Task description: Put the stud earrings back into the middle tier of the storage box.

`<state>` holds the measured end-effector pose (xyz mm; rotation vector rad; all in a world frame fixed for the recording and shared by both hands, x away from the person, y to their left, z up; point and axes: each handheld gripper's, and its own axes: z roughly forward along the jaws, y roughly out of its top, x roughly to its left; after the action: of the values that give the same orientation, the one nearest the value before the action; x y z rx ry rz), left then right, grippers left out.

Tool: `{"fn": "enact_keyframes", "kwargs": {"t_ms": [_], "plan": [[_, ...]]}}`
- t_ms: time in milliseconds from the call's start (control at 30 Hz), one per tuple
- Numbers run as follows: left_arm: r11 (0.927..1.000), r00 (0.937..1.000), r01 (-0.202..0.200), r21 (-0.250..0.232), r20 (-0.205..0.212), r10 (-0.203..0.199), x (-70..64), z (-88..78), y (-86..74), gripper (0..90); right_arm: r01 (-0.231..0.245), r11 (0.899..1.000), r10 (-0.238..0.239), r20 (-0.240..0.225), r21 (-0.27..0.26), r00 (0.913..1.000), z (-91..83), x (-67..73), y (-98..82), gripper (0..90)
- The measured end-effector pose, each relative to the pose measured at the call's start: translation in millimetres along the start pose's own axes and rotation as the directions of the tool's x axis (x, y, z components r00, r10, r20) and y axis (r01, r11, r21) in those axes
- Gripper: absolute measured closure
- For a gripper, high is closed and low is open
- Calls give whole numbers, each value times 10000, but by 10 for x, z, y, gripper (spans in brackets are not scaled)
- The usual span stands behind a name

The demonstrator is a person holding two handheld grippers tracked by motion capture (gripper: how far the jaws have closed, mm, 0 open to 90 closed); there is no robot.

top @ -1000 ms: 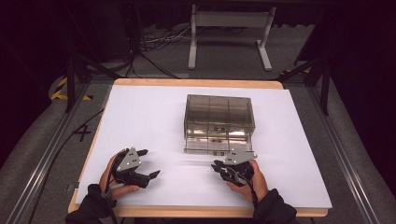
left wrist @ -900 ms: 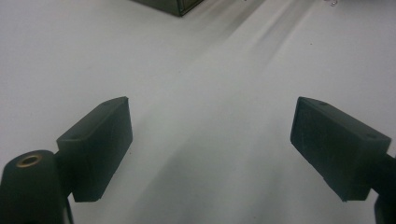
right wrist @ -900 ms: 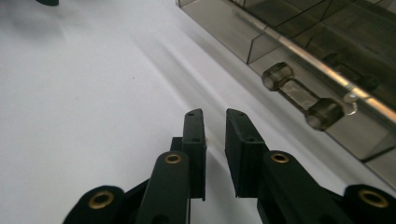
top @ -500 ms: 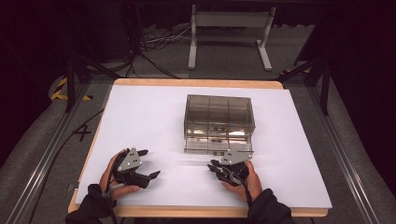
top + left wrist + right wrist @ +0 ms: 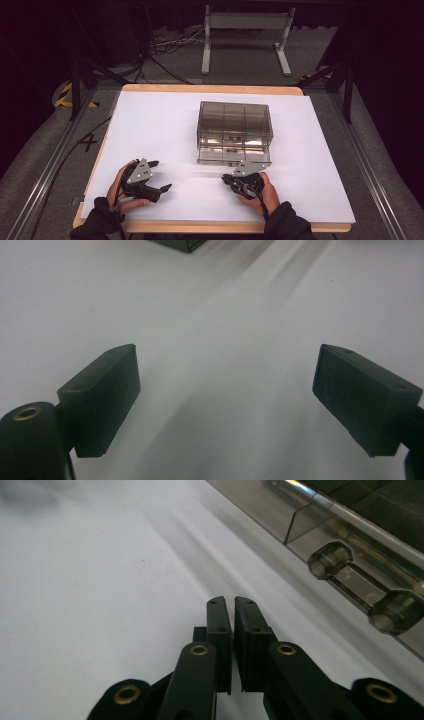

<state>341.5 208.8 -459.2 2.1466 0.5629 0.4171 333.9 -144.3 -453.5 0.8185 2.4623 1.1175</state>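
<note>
A: Start at the left. What is the person's left hand doing?

B: It holds the left gripper [image 5: 159,176] low over the white sheet [image 5: 160,125] that covers the wooden desk [image 5: 210,88], near the front left corner. In the left gripper view its two black fingers [image 5: 102,397] stand wide apart, with bare white sheet between them and nothing held.

A: And in the middle?

B: The smoky transparent plastic drawer box [image 5: 234,131] sits on the sheet a little right of centre, nearer the back edge than the grippers are. Its top shows three compartments side by side, and a lower drawer [image 5: 232,156] juts out toward the person.

A: Then the right side?

B: The right gripper [image 5: 229,181] lies in the person's right hand just in front of that drawer, close to it but not touching. Its jaws have just been closing; in the right gripper view the fingers [image 5: 220,630] stand almost together, a thin slit between them and nothing in it.

A: Anything near those fingers?

B: Two small round clear knobs [image 5: 330,560] on the drawer front, up to the right in that view, apart from the fingertips.
</note>
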Motion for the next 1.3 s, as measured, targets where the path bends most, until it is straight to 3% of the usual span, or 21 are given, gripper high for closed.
{"fn": "enact_keyframes", "kwargs": {"t_ms": [500, 933, 1300], "plan": [[10000, 10000, 22, -10, 10, -22, 2, -1, 0, 122, 223, 9996, -228, -314, -163, 9992, -51, 56, 20, 869], [10000, 10000, 61, -37, 10, -61, 7, -3, -1, 121, 648, 9956, -667, -262, -682, 9974, -255, 87, 127, 869], [9999, 10000, 94, -57, 22, -94, 8, -4, -2, 118, 708, 9915, -737, -228, -1088, 9970, -433, 74, 221, 869]]}}
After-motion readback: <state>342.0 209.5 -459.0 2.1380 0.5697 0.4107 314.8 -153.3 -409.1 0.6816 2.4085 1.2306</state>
